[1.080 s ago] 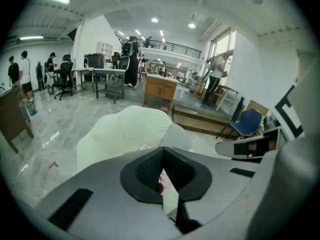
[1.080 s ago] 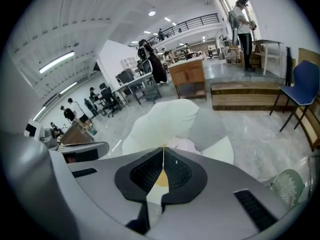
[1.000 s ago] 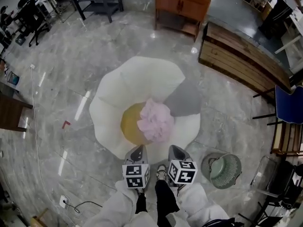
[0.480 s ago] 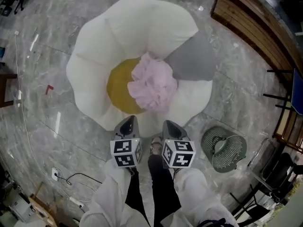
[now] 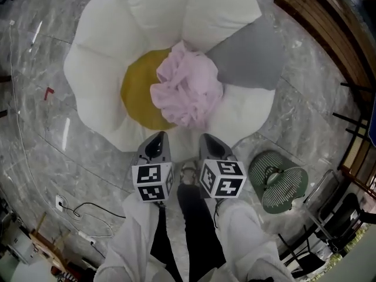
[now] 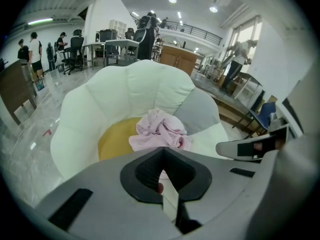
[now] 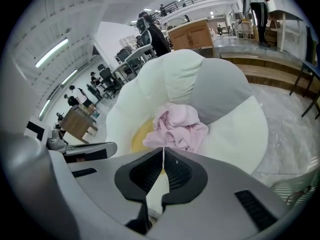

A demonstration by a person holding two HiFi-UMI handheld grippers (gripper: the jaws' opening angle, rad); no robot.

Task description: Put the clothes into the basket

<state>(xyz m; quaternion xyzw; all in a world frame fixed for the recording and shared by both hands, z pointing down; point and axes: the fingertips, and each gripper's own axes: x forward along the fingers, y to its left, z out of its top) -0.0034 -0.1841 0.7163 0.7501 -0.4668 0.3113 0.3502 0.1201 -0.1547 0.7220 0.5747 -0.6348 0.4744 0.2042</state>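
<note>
On cushion [image 5: 158,16], pink clothes [image 5: 188,87], outside basket [image 5: 288,198]

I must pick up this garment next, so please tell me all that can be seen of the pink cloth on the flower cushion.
The pink cloth is a pale garment of thin, soft-looking fabric, crumpled into a loose heap with many folds; its kind cannot be told. It lies on the white flower-shaped cushion, partly over the yellow centre and next to a grey patch. Nothing rests on it.
</note>
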